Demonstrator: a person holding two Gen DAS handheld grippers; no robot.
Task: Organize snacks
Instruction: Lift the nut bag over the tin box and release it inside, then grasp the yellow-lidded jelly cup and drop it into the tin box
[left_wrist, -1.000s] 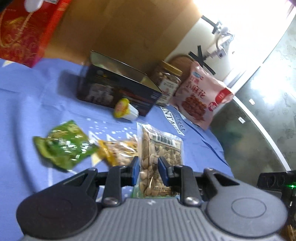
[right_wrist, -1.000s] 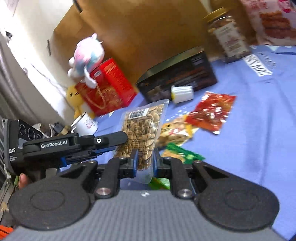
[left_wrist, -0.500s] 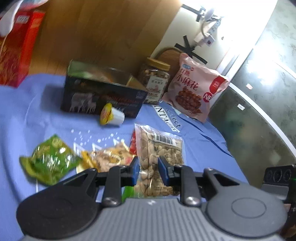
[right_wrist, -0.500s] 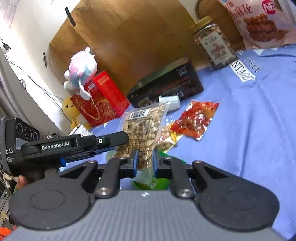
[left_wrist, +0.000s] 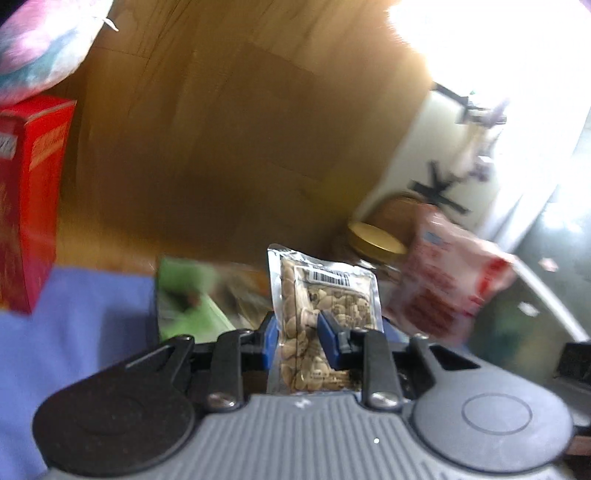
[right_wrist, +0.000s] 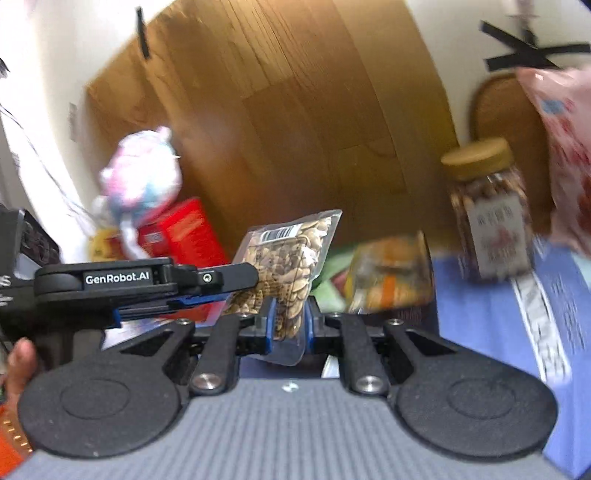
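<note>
A clear bag of nuts (left_wrist: 327, 295) with a barcode label is held upright in the air by both grippers. My left gripper (left_wrist: 295, 334) is shut on its lower part. My right gripper (right_wrist: 290, 326) is shut on the bag (right_wrist: 291, 254) from the other side, with the left gripper's fingers (right_wrist: 221, 278) reaching in from the left. Behind the bag stands an open box (right_wrist: 388, 275) holding snack packets; in the left wrist view the box (left_wrist: 188, 295) shows a green inside and is blurred.
A nut jar with a gold lid (right_wrist: 487, 210) and a pink snack bag (right_wrist: 565, 155) stand at the back right on the blue cloth (right_wrist: 480, 314). A red carton (left_wrist: 29, 199) with a plush toy (right_wrist: 144, 184) stands left. A wooden board (left_wrist: 240, 129) is behind.
Both grippers have lifted the nut bag and carried it forward toward the open box. The loose packets on the cloth have dropped out of view.
</note>
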